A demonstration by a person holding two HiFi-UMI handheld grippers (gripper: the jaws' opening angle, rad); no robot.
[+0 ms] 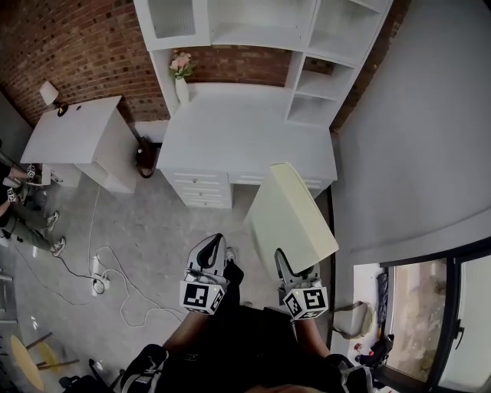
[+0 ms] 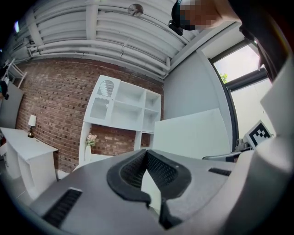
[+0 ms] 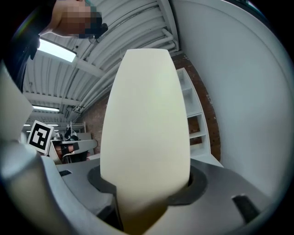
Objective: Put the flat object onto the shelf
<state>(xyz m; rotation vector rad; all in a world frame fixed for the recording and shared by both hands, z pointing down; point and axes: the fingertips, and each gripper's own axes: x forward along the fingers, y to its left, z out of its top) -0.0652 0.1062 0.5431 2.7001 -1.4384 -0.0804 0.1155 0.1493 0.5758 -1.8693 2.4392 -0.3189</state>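
A large, flat cream board [image 1: 291,219] stands on edge in front of me, and my right gripper [image 1: 282,259] is shut on its lower edge. Seen from the right gripper view, the board [image 3: 147,119] rises out of the gripper [image 3: 147,186] and fills the middle. My left gripper [image 1: 212,247] hangs beside it on the left, shut with nothing in it; its pads [image 2: 161,167] meet at the tip [image 2: 147,153]. The white shelf unit [image 1: 253,23] stands against the brick wall above a white desk [image 1: 245,130], well ahead of both grippers. The left gripper view also shows this shelf unit [image 2: 124,108] with the board [image 2: 193,135] to its right.
A vase of pink flowers [image 1: 182,77] sits on the desk's left back corner. A second white table [image 1: 77,130] with a small lamp stands at the left. Cables and a power strip [image 1: 100,280] lie on the floor. A grey wall [image 1: 414,138] runs along the right.
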